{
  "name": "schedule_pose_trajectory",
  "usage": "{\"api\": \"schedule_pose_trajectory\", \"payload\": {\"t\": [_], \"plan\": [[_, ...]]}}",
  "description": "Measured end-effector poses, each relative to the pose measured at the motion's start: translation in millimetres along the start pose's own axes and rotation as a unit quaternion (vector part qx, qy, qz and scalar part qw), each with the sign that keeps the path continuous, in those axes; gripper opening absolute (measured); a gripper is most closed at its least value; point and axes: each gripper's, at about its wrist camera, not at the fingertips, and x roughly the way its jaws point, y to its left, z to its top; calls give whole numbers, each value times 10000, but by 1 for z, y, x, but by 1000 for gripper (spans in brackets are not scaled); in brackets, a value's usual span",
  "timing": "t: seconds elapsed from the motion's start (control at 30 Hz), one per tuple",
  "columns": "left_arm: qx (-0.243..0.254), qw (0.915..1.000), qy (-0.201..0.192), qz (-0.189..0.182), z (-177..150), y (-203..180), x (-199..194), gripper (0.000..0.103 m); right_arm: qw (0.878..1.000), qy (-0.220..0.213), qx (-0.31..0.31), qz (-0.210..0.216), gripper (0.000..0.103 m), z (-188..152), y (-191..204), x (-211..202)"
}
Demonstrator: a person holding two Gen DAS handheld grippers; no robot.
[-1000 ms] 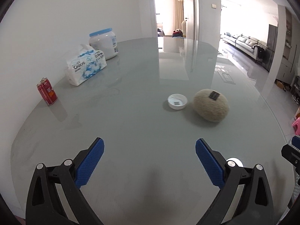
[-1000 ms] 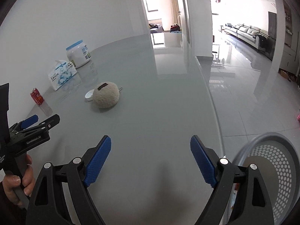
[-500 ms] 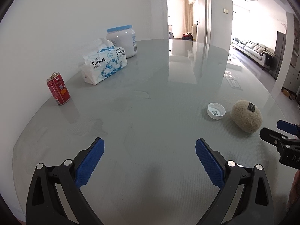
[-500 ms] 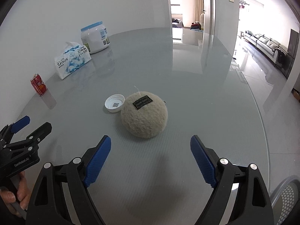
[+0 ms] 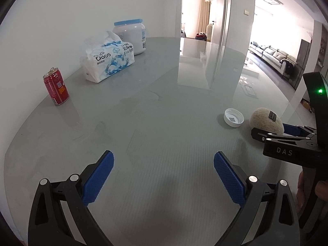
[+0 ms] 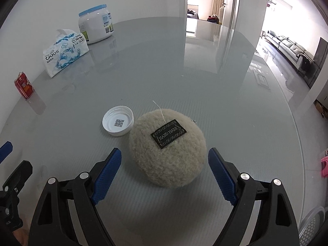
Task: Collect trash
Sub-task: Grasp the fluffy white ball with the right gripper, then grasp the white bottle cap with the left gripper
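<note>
On glass table [image 6: 235,106], counted:
- fuzzy cream ball [image 6: 168,153] with black "HAND MADE" label: 1
- white bottle cap [image 6: 118,120], open side up, QR code inside: 1
- red drink can [image 5: 55,89]: 1
- tissue pack [image 5: 109,61], blue-white print: 1
- white jar [image 5: 131,35] with blue lid: 1

Off table:
- perforated white basket [image 6: 312,223], lower right edge of right wrist view, partly seen: 1
- pink item [image 6: 324,166] on floor, kind unclear: 1
- sofa [image 5: 272,58] in far room: 1

Handheld grippers: 2 – left gripper [image 5: 163,165], right gripper [image 6: 165,162].

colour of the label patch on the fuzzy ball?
Black, with pale "HAND MADE" lettering and scrollwork border, on the round cream fuzzy ball. Best in right wrist view.
</note>
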Motion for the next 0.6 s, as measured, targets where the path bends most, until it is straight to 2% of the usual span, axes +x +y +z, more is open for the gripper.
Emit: {"api": "schedule_pose_trajectory", "payload": {"t": [0.07,0.13,0.17,0.43,0.6], "plan": [[-4,10000,-1,11,0,-1,0,96,10000,-57,-12,25,82,1,1,-1],[8,10000,29,21,-1,-3,2,96,10000,-64,-37,40,71,0,1,-3],[20,10000,49,19,-2,-4,2,96,10000,-46,-60,53,60,0,1,-4],[346,9994,29,14,-1,-28,3,96,9988,-385,219,214,58,-16,-16,-38],[407,9983,186,-360,17,-50,13,96,9955,-655,630,284,58,-36,-41,-74]]}}
